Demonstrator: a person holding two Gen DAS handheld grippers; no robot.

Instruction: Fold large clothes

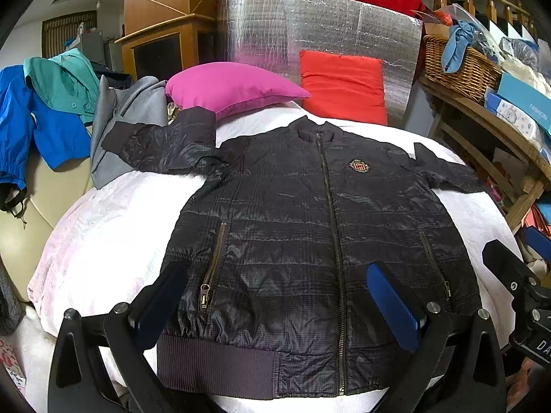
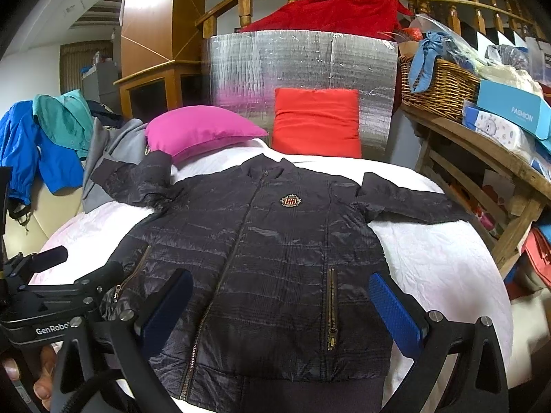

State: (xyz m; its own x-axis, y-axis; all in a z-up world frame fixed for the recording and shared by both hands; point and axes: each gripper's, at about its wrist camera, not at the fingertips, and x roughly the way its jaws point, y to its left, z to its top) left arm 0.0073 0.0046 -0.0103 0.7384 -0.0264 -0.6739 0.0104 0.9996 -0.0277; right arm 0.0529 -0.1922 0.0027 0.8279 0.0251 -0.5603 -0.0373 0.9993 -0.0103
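1. Dark quilted zip-front jacket with a crest badge lay flat, front up, zipped, on a white-covered bed. Collar pointed away from the cameras, ribbed hem nearest them.
2. Both sleeves were spread outward. One sleeve reached toward a grey garment at the bed edge; the other ran toward the wooden shelf side.
3. Left gripper hovered over the lower part of the jacket, blue-padded fingers spread wide apart, nothing between them. Contact with the fabric: can't tell.
4. Right gripper was in the same state: fingers wide apart above the hem area, holding nothing.
5. In the right wrist view the left gripper's black body sat at the left edge, just beside the jacket's pocket side.
6. A magenta pillow and a red-orange pillow sat beyond the collar, against a silver foil insulation panel.
7. A blue and a teal garment hung over a cream seat. A wicker basket sat on the wooden shelf.
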